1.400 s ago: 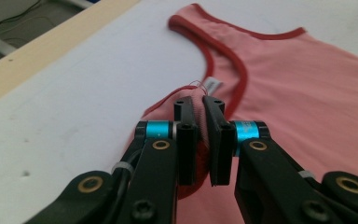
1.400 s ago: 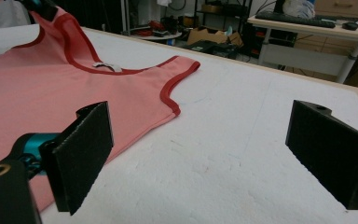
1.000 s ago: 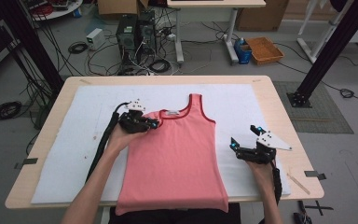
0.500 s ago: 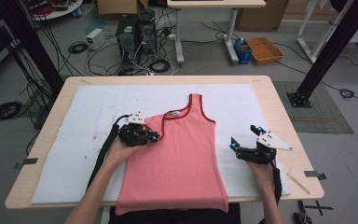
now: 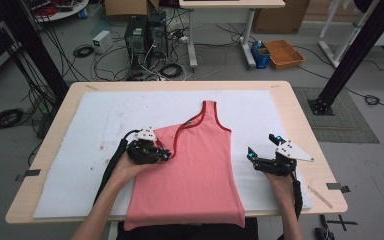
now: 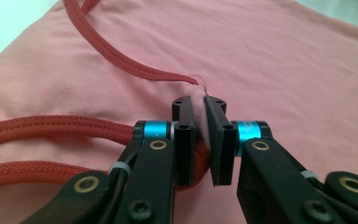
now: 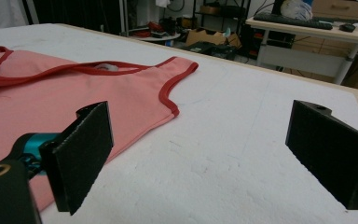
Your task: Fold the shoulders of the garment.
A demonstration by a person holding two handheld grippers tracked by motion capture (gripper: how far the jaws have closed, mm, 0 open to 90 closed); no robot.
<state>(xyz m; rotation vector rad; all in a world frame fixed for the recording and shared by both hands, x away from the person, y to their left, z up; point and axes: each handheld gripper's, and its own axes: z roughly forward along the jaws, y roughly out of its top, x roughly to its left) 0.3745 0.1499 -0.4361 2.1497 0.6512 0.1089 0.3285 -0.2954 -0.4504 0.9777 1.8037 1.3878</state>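
L claw folding strap over, R idle.
My left gripper [image 6: 199, 135] pinches tank top [image 5: 195, 165] strap; thin bite may slip. Right gripper [image 7: 214, 154] gapes, empty.

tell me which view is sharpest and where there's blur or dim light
Left gripper view: sharpest, the tank top weave and the left gripper fingers are crisp, evenly lit. Right gripper view: the near fingers are soft, the background room is dim. High view: coarse and soft, floor dark around the table.
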